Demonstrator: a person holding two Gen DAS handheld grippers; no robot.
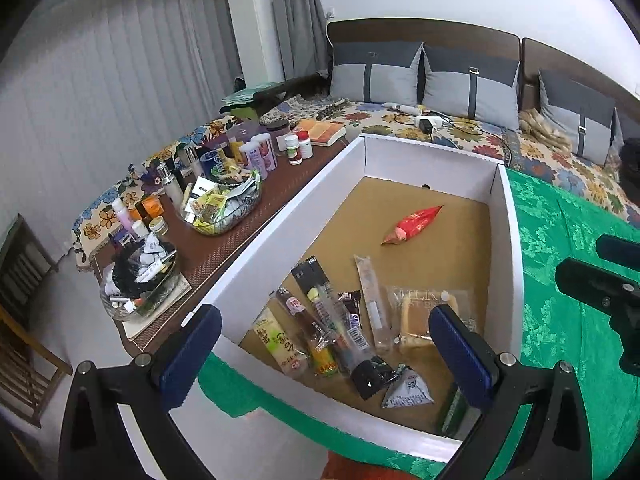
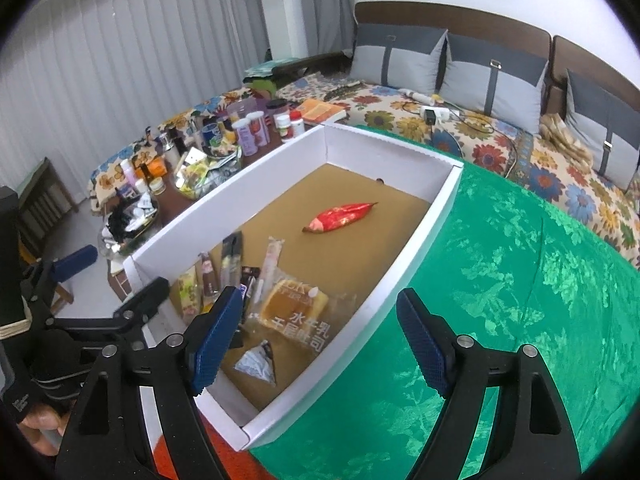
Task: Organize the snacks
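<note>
A white cardboard box [image 1: 296, 204] with a brown floor lies on a green cloth [image 1: 560, 240]. Several snack packets lie at its near end: stick packs [image 1: 320, 320], a bread pack [image 1: 420, 320], a small triangular pouch [image 1: 408, 392]. A red packet [image 1: 412, 224] lies alone farther in. My left gripper [image 1: 324, 356] is open and empty above the near end. In the right wrist view the box [image 2: 420, 224], bread pack [image 2: 296, 312] and red packet [image 2: 340, 216] show. My right gripper [image 2: 320, 348] is open and empty over the box's right wall.
A low brown table [image 1: 224, 248] left of the box holds glass bowls, bottles and jars. A bed with a floral sheet [image 1: 400, 120], grey pillows and a power strip lies behind. The left gripper [image 2: 100, 280] shows at the left of the right wrist view.
</note>
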